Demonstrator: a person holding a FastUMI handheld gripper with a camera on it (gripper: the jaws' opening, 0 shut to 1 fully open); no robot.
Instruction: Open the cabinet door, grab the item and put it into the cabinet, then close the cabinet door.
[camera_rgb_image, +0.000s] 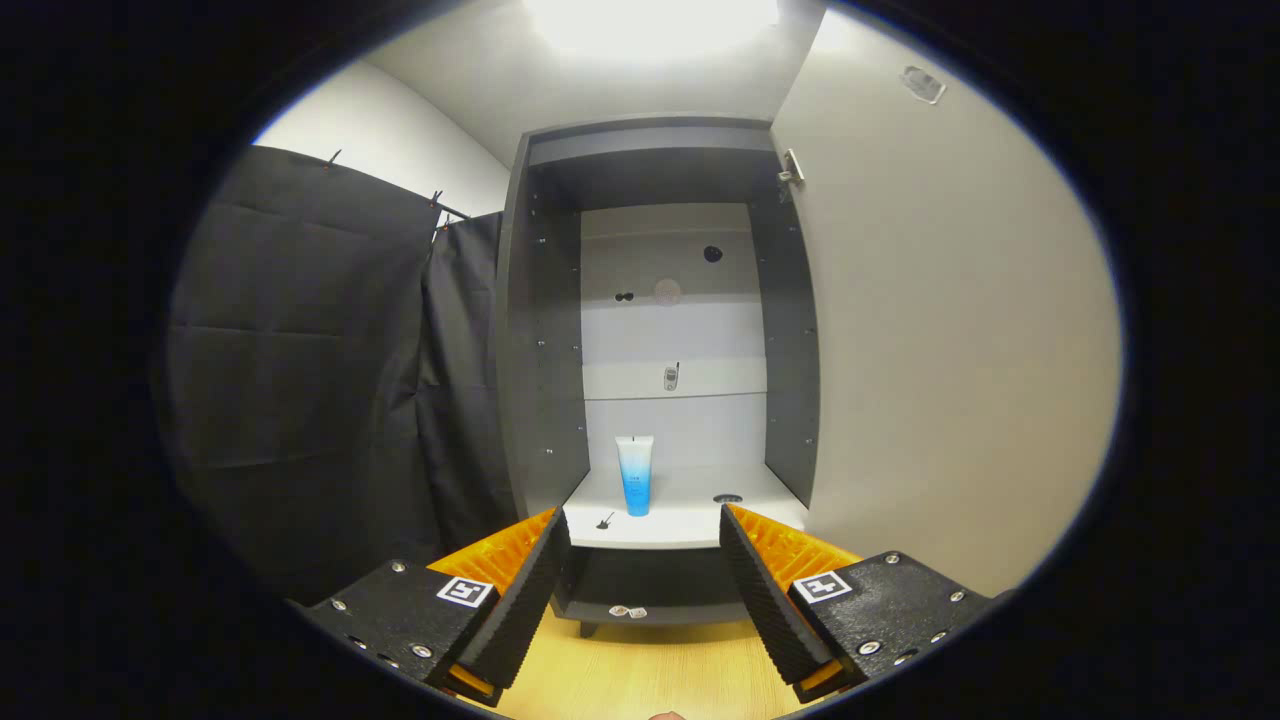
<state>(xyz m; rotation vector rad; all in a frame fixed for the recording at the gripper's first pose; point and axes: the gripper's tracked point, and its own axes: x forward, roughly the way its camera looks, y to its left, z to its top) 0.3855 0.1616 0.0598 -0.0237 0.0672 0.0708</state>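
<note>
A tall grey cabinet (540, 330) stands straight ahead with its door (950, 330) swung wide to the right. On its white shelf (690, 520) a white and blue tube (635, 474) stands upright, left of the shelf's middle. My gripper (645, 535) hangs in front of the cabinet, short of the shelf's front edge. It is open and nothing sits between its fingers. The tube is beyond the fingers, a little nearer the left one.
A small dark object (605, 521) lies on the shelf left of the tube, and a round hole (727, 497) marks the shelf to the right. Black cloth (320, 380) hangs left of the cabinet. Wooden floor (650, 670) lies below the cabinet's lower ledge (640, 610).
</note>
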